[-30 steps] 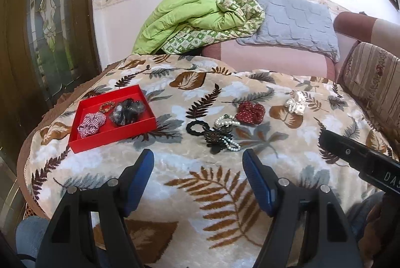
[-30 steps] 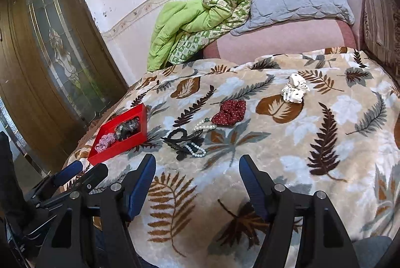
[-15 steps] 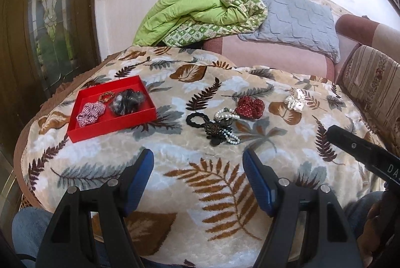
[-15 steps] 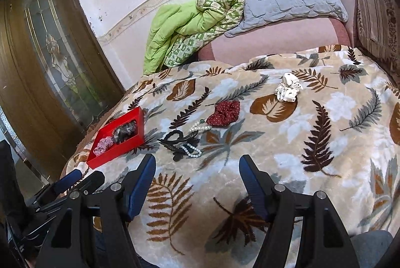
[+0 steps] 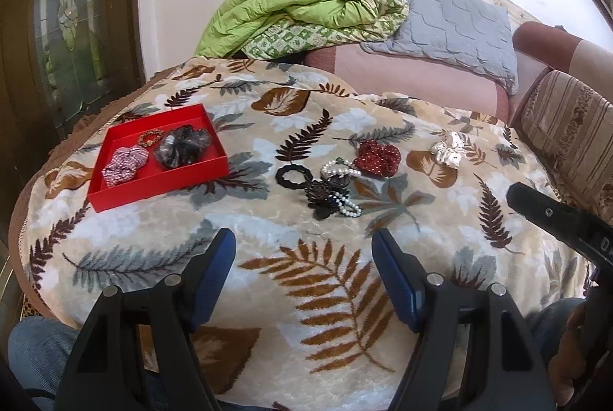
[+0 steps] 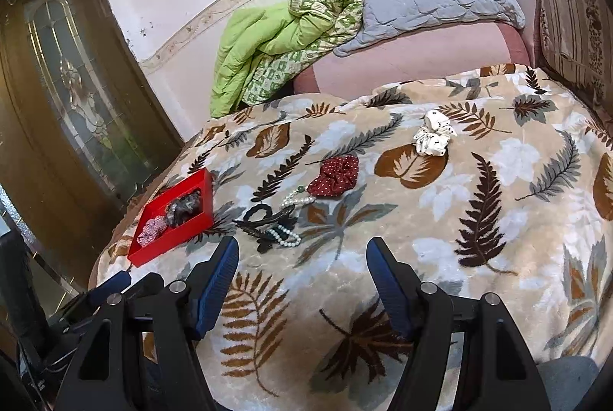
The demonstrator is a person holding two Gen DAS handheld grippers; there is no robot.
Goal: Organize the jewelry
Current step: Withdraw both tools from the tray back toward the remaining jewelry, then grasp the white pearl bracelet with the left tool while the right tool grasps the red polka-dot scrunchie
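A red tray (image 5: 118, 198) (image 6: 151, 250) lies at the left of a leaf-patterned blanket and holds a checked scrunchie (image 5: 124, 164), a dark scrunchie (image 5: 184, 146) and a small beaded bracelet (image 5: 150, 137). Right of the tray sits a heap of a black ring scrunchie (image 5: 293, 177), a dark hair clip (image 5: 320, 198) (image 6: 264, 223) and pearl strands (image 5: 346, 204) (image 6: 285, 236). Further right lie a red dotted scrunchie (image 5: 377, 158) (image 6: 335, 177) and a white scrunchie (image 5: 448, 150) (image 6: 431, 135). My left gripper (image 5: 302, 257) and right gripper (image 6: 300, 261) both stand open and empty, short of the heap.
The blanket (image 5: 306, 277) covers a rounded surface that drops off at the left edge. Behind it are a pink sofa (image 5: 402, 74), a green quilt (image 5: 291, 12), a grey pillow (image 5: 448, 24) and a striped cushion (image 5: 571, 120). A wooden glass-paned door (image 6: 69, 104) stands at the left.
Both views have tilted slightly, with the jewelry sitting a little lower in the right wrist view. Nothing on the blanket has moved, and both grippers stay open.
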